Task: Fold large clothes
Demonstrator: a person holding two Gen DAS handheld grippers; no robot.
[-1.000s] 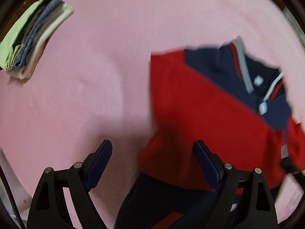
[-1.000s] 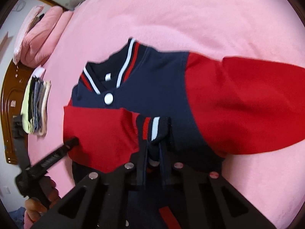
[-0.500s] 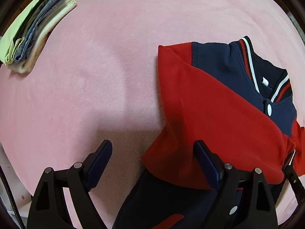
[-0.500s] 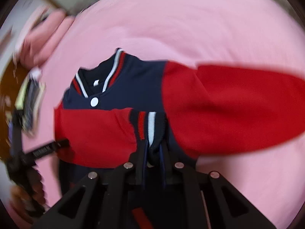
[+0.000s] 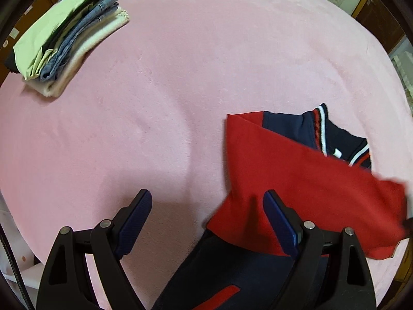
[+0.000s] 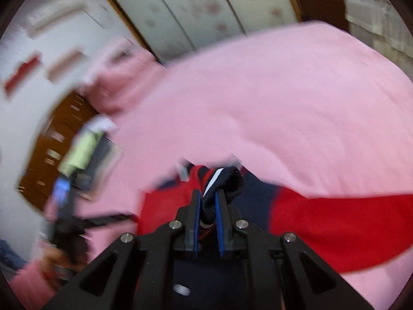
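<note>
Here the right gripper (image 6: 208, 201) pinches the striped cuff (image 6: 227, 180) of a red sleeve (image 5: 296, 178), which runs across the jacket (image 5: 291, 129) lying on the pink bed (image 5: 180, 77). The left gripper (image 5: 206, 217) hovers spread and empty over the jacket's near edge, its right finger above the sleeve. Laying the cuff down looks like the right one's job.

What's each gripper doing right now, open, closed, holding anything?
Left gripper: open, holding nothing, over the pink blanket beside the jacket.
Right gripper: shut on the jacket's striped cuff.
</note>
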